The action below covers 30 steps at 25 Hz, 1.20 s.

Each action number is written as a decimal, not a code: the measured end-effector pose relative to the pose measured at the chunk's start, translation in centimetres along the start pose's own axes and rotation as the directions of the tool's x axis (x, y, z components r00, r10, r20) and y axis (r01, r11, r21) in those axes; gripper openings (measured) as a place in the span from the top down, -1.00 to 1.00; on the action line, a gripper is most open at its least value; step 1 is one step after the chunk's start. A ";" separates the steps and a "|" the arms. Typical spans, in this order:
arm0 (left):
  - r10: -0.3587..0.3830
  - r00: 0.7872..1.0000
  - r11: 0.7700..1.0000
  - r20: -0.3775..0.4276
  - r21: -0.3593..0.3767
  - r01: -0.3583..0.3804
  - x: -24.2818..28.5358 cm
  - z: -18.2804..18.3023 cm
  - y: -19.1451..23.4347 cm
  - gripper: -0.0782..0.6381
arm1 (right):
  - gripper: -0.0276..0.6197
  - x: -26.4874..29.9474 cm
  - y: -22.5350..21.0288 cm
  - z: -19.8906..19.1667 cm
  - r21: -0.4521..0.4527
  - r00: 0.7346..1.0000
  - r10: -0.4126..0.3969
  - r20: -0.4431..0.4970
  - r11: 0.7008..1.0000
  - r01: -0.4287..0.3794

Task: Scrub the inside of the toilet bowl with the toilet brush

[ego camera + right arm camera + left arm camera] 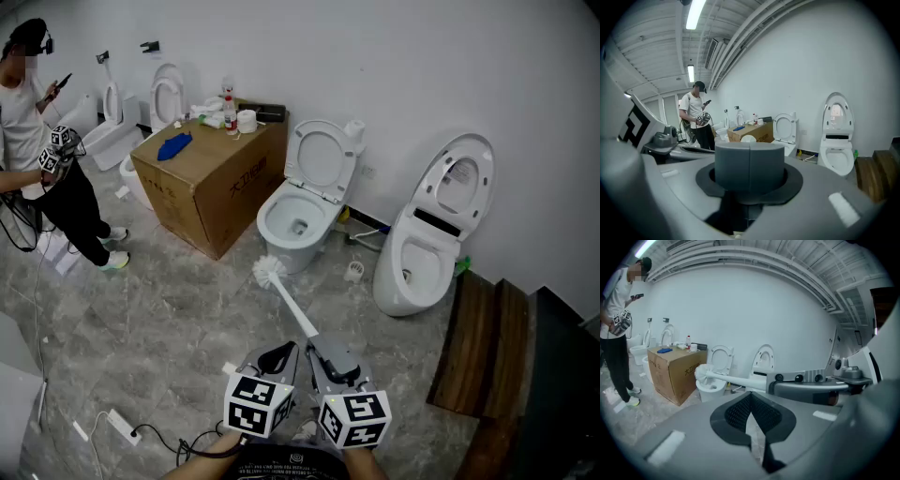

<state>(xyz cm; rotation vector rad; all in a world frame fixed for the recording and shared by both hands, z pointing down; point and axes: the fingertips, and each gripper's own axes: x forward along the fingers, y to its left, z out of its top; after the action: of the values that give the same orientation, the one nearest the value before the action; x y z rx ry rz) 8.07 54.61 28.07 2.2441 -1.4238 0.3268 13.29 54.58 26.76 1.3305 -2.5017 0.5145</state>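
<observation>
Head view — set high, aimed steeply down and forward across the floor (169,309) to the wall (422,75). Each gripper view sits low, close behind its jaws, facing that wall roughly level. All three share the cardboard box (211,178), toilet (281,242) and standing person (37,141).

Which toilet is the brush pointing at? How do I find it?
Find the big brown cardboard box by the white wall. The toilet stands close beside it, lid up. Only it has the toilet brush just in front; the taller toilet stands farther right.
</observation>
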 end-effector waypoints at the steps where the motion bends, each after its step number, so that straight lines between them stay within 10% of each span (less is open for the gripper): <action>1: -0.003 1.000 1.000 0.000 -0.003 0.003 -0.1 -0.1 0.1 0.76 | 0.44 0.0 0.1 -0.1 0.001 1.000 0.000 -0.001 1.000 0.000; 30: -0.087 0.996 0.995 -0.028 -0.040 0.086 7.0 3.8 9.9 0.76 | 0.44 11.9 -1.5 1.8 0.045 0.997 -0.053 -0.059 0.997 0.056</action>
<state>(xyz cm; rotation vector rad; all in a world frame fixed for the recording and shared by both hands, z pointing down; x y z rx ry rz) 2.01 43.65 30.32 2.2527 -1.3021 0.3002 7.93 44.20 30.03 1.3766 -2.4143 0.5933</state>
